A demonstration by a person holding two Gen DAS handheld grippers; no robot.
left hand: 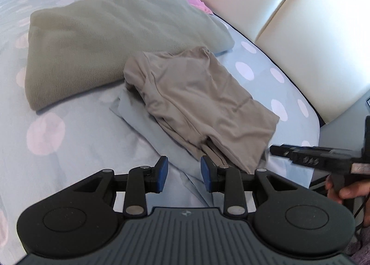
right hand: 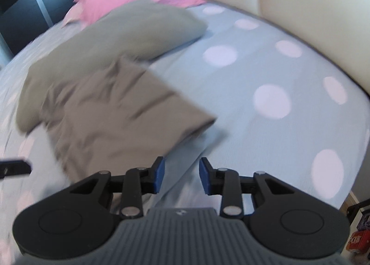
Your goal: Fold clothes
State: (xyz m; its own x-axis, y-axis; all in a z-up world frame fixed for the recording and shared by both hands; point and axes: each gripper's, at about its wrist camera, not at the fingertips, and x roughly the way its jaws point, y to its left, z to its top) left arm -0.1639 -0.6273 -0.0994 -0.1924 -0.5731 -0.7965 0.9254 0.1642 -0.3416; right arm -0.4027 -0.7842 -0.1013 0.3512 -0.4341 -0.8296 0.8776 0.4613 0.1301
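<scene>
Taupe garment (left hand: 198, 100) lies folded, creased, on the dotted bed sheet (left hand: 69, 144). Left gripper (left hand: 184, 173) and right gripper (right hand: 182, 173): jaws parted, both empty.

The folded taupe garment (left hand: 198, 103) is thin, smooth, creased cloth, while the grey-green blanket (left hand: 111, 40) at its ten o'clock looks thicker, matt and fleecy. Both lie on a soft matt cotton-like sheet (left hand: 69, 149) with pale dots; the headboard (left hand: 289, 22) at two o'clock is smooth, faintly glossy cream padding. The left claw (left hand: 184, 173) is matt black plastic with blue rubbery pads (left hand: 163, 173) and shiny metal rivets (left hand: 135, 210).
</scene>
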